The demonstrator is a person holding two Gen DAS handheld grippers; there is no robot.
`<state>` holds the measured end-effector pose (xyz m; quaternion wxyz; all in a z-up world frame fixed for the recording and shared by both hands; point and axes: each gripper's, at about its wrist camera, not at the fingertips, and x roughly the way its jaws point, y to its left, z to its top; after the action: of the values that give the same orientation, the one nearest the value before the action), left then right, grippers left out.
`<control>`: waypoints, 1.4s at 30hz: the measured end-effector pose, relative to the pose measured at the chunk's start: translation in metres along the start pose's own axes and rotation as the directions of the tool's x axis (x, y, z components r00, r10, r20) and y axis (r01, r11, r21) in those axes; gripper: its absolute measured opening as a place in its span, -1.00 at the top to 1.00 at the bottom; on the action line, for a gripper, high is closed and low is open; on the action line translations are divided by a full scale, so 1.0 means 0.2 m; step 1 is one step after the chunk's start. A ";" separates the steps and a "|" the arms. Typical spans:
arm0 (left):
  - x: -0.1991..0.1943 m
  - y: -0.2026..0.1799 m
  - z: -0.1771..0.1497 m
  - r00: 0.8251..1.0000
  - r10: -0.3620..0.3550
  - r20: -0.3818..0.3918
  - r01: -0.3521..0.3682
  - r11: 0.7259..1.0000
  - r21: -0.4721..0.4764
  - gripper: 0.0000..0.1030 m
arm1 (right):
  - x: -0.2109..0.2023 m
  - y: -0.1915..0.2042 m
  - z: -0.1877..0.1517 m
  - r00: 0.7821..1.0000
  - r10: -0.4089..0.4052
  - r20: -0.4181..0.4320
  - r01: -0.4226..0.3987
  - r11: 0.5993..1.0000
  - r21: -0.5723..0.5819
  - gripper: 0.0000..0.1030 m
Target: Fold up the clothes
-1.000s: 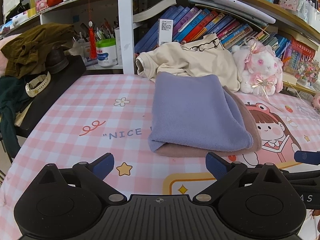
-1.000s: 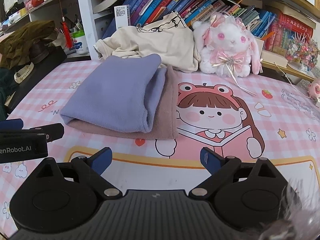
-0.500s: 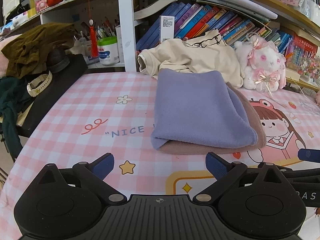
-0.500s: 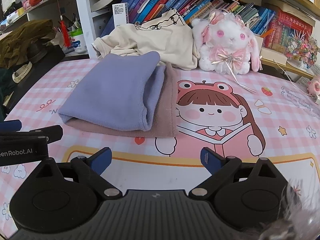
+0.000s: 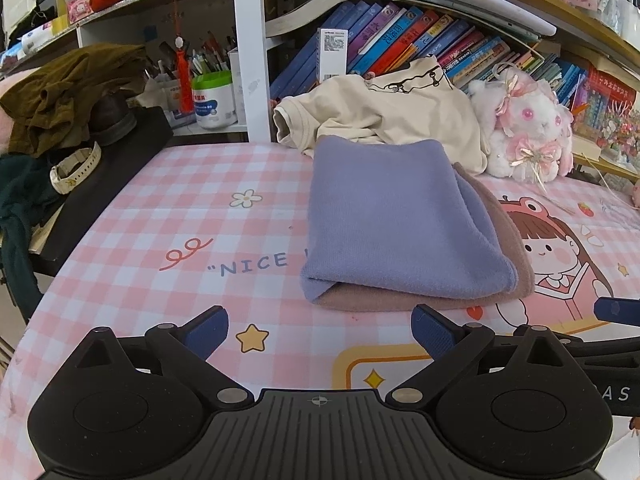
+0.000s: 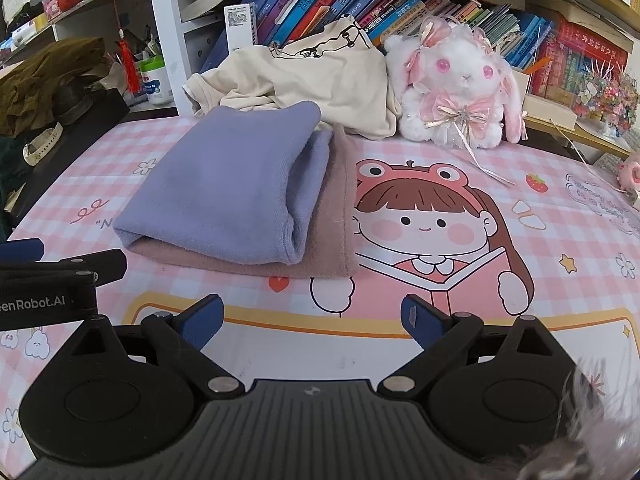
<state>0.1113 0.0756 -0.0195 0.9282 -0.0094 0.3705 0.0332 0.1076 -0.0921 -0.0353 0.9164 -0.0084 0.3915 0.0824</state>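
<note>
Both grippers sit low in their frames with blue-tipped jaws spread wide and nothing between them: the left gripper [image 5: 320,326] over a yellow star print, the right gripper [image 6: 312,316] over a yellow border line on the pink checked tablecloth [image 5: 168,240]. A bare strip of cloth separates each gripper from the folded stack. At centre frame the lavender garment [image 5: 392,224] lies folded on top of the brown garment [image 6: 332,216], whose edge sticks out along the near side and the right. Open cloth runs left of the stack toward the table's left edge and right across the cartoon girl print [image 6: 424,224]. Behind, touching the stack's far edge, a cream shirt [image 5: 384,116] is heaped unfolded against the bookshelf [image 5: 420,40], with a plush bunny [image 6: 460,92] just beside it at upper right.
</note>
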 end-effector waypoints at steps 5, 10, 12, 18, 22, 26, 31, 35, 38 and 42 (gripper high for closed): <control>0.01 0.00 0.00 1.000 0.003 -0.002 -0.003 1.000 0.000 -0.93 | 0.01 0.00 0.00 1.000 -0.001 -0.002 0.001 1.000 0.000 -0.87; 0.01 0.00 0.01 1.000 0.006 -0.004 -0.006 1.000 0.001 -0.93 | 0.01 0.00 0.00 1.000 0.001 -0.006 -0.001 1.000 0.001 -0.87; 0.01 0.00 0.01 1.000 0.005 -0.005 -0.005 1.000 0.003 -0.93 | 0.02 0.00 0.00 1.000 0.001 -0.006 -0.001 1.000 0.000 -0.87; 0.02 0.00 0.01 1.000 0.007 -0.006 -0.007 1.000 0.003 -0.93 | 0.02 0.00 0.00 1.000 0.004 -0.010 -0.004 1.000 0.002 -0.87; 0.02 -0.01 0.00 1.000 0.011 -0.009 -0.011 1.000 0.010 -0.93 | 0.02 0.00 0.00 1.000 0.004 -0.011 -0.004 1.000 0.004 -0.87; 0.02 -0.01 0.00 1.000 0.012 -0.013 -0.012 1.000 0.016 -0.93 | 0.02 0.00 0.00 1.000 0.004 -0.012 -0.004 1.000 0.003 -0.87; 0.02 -0.01 0.00 1.000 0.007 -0.015 -0.007 1.000 0.010 -0.93 | 0.02 0.01 0.00 1.000 0.003 -0.013 -0.003 1.000 0.003 -0.87; 0.02 -0.01 0.00 1.000 0.004 -0.015 -0.004 1.000 0.005 -0.93 | 0.02 0.01 -0.01 1.000 0.004 -0.014 -0.004 1.000 0.002 -0.87; 0.02 -0.01 0.00 1.000 0.005 -0.015 -0.005 1.000 0.008 -0.93 | 0.02 0.01 -0.01 1.000 0.005 -0.017 -0.005 1.000 -0.001 -0.87; 0.01 -0.02 0.00 1.000 0.009 -0.012 -0.009 1.000 0.022 -0.93 | 0.02 0.01 -0.02 1.000 0.007 -0.021 -0.007 1.000 -0.003 -0.87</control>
<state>0.1130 0.0726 -0.0221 0.9258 0.0023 0.3766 0.0331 0.1080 -0.0892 -0.0411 0.9119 -0.0094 0.4012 0.0864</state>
